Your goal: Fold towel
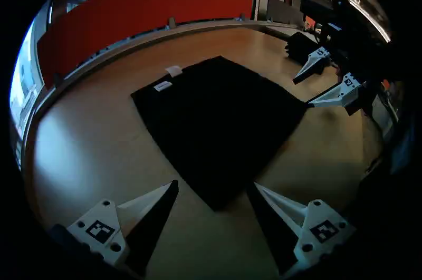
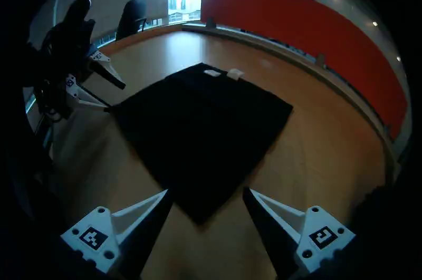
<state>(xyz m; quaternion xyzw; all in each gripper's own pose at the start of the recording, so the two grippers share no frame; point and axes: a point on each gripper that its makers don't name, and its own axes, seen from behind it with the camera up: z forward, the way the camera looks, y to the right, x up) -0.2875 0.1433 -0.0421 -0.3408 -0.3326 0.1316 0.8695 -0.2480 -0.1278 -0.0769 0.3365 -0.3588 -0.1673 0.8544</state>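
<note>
Currently we hold left gripper (image 1: 213,184) and right gripper (image 2: 207,191) wide open and empty. Each straddles a neighbouring corner of the black towel (image 1: 221,122), which lies flat on the table (image 1: 95,143). We judge both poised to pinch.

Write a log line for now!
towel: black, flat on table | left tool: open, at corner | right tool: open, at corner | nothing gripped

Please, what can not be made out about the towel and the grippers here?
- Towel: too dark in both views to count folds or layers.
- White tags: too small to make out, left gripper view.
- Right gripper: far off in left gripper view; contact with towel unclear.
</note>
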